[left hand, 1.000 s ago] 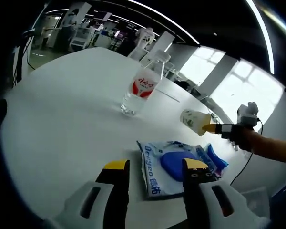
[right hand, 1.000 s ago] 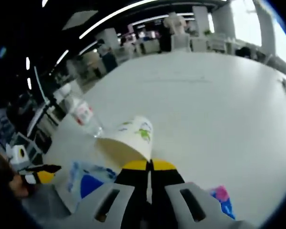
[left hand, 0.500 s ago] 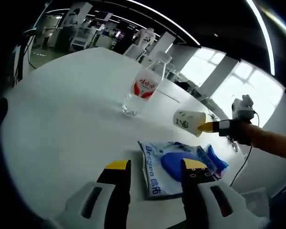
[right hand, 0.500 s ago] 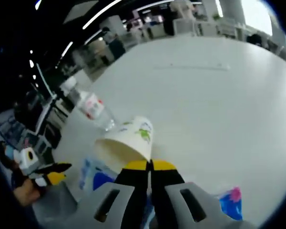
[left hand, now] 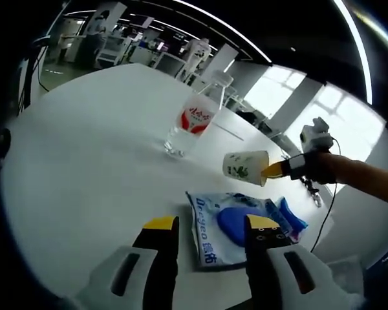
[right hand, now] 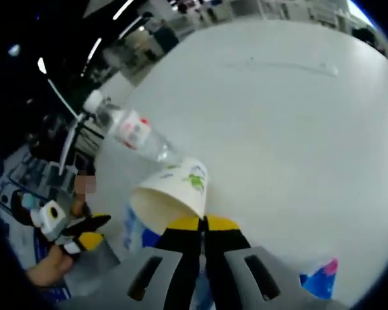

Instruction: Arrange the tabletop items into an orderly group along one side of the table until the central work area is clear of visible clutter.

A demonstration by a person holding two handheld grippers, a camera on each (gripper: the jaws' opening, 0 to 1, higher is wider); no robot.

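R gripper pinched shut on paper cup rim, cup held sideways in air above blue packet, w/ water bottle just beyond on surface. L gripper spread, empty, right in front of packet, so L nearer it.

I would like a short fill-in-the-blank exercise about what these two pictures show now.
1. The right gripper is shut on a paper ____.
2. The water bottle stands upright on the white ____.
3. The jaws of the left gripper are ____ and hold nothing.
4. A blue and white packet lies ____ on the table.

Missing words: cup; table; open; flat
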